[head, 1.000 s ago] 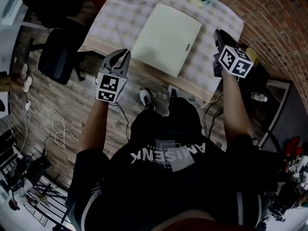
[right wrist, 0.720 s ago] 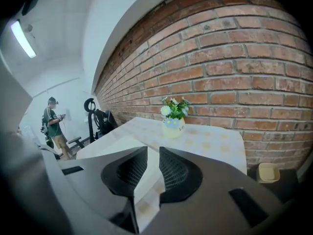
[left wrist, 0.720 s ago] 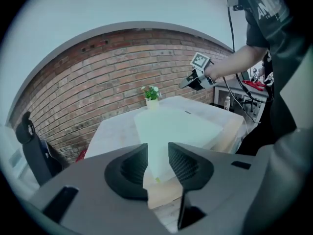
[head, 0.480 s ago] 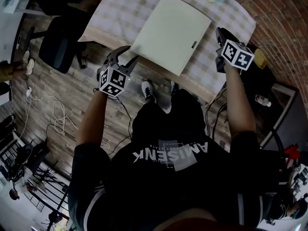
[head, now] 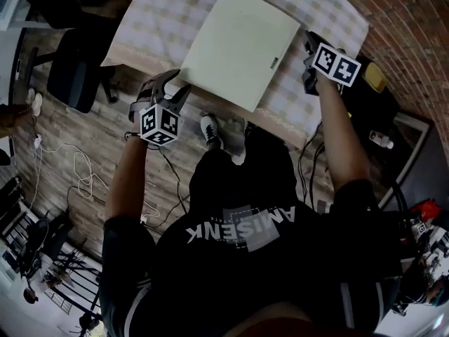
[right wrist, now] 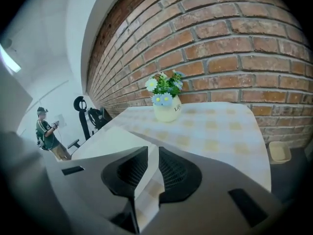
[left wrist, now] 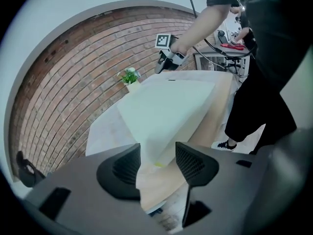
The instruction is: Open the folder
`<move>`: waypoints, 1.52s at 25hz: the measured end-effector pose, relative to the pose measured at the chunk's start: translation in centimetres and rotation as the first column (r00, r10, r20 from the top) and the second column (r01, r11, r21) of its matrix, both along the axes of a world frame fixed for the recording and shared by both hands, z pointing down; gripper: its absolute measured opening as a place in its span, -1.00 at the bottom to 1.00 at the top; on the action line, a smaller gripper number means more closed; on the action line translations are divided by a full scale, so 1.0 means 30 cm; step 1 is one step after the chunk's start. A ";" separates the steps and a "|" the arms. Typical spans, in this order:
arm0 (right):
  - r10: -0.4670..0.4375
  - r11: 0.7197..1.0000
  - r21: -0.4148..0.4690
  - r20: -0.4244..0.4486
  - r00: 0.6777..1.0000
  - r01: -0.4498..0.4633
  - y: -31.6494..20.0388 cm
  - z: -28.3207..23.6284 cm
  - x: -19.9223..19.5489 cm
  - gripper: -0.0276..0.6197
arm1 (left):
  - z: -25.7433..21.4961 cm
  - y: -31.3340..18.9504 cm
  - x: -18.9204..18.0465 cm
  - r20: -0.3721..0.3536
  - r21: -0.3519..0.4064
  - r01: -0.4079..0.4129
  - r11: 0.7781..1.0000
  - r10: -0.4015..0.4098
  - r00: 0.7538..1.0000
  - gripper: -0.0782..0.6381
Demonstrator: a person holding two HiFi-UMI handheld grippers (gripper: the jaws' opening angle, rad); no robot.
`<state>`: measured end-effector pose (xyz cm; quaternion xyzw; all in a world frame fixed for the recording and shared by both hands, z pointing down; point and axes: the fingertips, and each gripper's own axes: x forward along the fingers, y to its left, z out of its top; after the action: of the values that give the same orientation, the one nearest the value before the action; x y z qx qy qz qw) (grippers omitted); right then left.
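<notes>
A cream folder [head: 238, 44] lies shut on the checked tablecloth [head: 158, 20], with a small dark label near its right edge. My left gripper [head: 168, 84] hangs at the table's front edge by the folder's near left corner. Its jaws have just been opening and stand open, with nothing pressed between them. In the left gripper view that corner of the folder [left wrist: 164, 106] shows beyond the left gripper [left wrist: 157, 161]. My right gripper [head: 309, 42] is beside the folder's right edge. Only a thin slit shows between the jaws of the right gripper [right wrist: 152, 166], and nothing is in it.
A pot of flowers [right wrist: 166, 104] stands at the table's far edge against the brick wall [head: 414, 41]. An office chair [head: 74, 69] sits left of the table. My shoes [head: 210, 128] are under the front edge. Cables [head: 84, 181] trail on the wooden floor.
Both grippers have come down toward the table. The left gripper's jaws went from shut to open, and it rolled as it sank toward the folder's near corner.
</notes>
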<state>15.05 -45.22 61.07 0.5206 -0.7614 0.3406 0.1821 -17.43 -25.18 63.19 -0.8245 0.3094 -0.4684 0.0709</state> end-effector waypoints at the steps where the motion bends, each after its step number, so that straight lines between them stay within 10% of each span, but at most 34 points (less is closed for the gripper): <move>1: 0.004 1.000 -0.007 0.007 1.000 -0.004 -0.006 0.007 0.000 -0.61 | -0.006 -0.005 0.007 0.008 0.006 -0.001 1.000 0.001 1.000 -0.17; 23: 0.062 0.992 -0.116 0.185 0.981 -0.041 -0.059 0.089 -0.048 -0.70 | -0.021 -0.010 0.052 0.047 0.033 -0.105 0.994 0.104 0.994 -0.17; 38: 0.042 0.993 -0.115 0.133 0.990 -0.026 -0.059 0.090 -0.054 -0.70 | -0.055 -0.007 0.091 0.079 0.083 -0.190 0.978 0.183 0.980 -0.17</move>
<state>13.43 -46.98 63.78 0.4982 -0.7425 0.4207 0.1534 -14.71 -25.39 61.53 -0.8287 0.2489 -0.4742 0.1626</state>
